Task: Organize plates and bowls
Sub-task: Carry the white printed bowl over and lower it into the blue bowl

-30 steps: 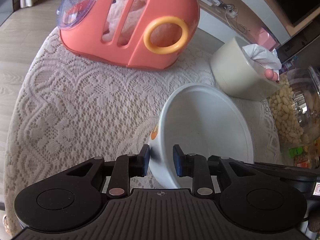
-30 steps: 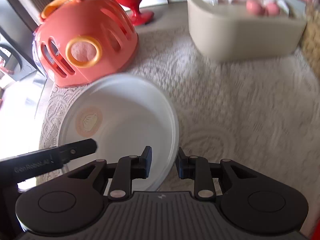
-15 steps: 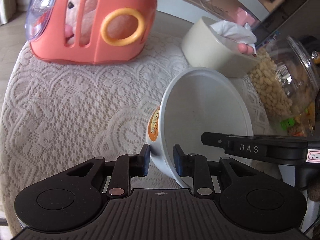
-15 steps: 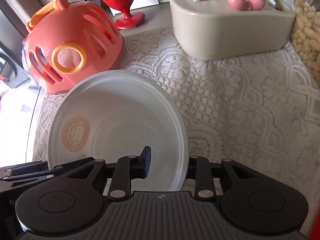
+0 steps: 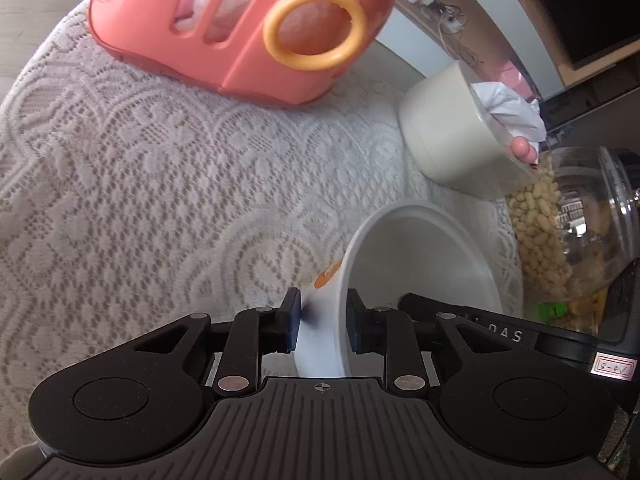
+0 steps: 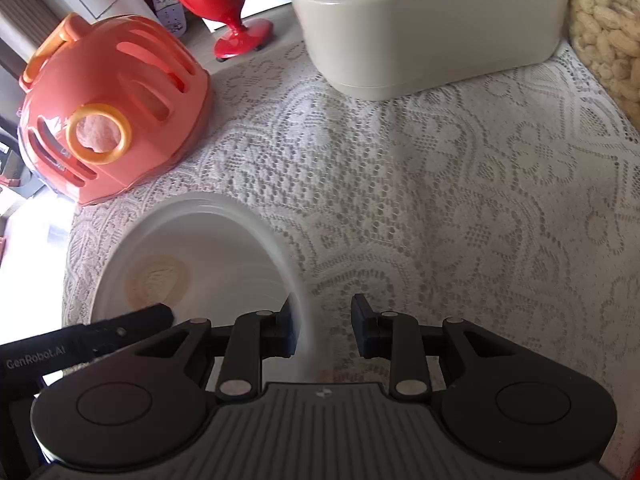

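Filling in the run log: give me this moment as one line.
left claw: shut on white bowl rim | right claw: open, straddling opposite rim | bowl: tilted over lace tablecloth | nearby: orange carrier, tissue box

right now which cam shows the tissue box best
The right wrist view: the tissue box fills the top of the frame, showing its whole long side, with tissue and pink knobs on top. The left wrist view shows it smaller and end-on, near the right edge, beside the snack jar.
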A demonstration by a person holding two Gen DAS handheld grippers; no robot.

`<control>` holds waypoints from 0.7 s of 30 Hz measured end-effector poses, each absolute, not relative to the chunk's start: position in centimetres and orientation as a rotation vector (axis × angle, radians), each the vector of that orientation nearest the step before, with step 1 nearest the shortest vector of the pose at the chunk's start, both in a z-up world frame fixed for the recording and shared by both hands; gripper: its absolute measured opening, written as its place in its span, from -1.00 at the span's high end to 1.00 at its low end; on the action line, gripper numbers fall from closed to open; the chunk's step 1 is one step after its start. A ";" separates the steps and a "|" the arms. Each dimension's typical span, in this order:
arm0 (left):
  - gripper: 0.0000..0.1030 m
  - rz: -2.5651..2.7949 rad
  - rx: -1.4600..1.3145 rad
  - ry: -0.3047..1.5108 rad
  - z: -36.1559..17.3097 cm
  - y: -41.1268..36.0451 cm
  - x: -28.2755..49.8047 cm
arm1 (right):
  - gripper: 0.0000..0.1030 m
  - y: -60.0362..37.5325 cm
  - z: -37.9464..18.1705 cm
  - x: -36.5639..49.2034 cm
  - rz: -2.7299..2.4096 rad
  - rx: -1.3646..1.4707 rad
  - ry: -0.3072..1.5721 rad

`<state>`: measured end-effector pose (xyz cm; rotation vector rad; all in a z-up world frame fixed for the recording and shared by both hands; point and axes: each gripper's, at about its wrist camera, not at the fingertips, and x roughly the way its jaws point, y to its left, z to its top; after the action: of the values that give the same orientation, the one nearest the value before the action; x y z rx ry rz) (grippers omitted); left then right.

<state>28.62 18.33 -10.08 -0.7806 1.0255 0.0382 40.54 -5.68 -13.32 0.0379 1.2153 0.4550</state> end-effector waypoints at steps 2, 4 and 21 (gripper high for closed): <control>0.46 0.039 -0.733 1.011 -9.4 17.4 28.7 | 0.47 -5.3 -13.0 40.4 0.471 0.038 1.207; 0.46 0.029 -0.693 0.959 -8.1 16.5 28.5 | 0.47 -5.5 -12.3 40.1 0.463 0.028 1.181; 0.28 -0.186 -0.584 0.814 3.0 9.7 19.9 | 0.42 -13.4 0.0 29.4 0.505 0.030 0.937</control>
<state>19.85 9.69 3.02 -0.5837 0.8141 -0.1864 29.42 -13.43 0.00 0.0298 0.9374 0.5048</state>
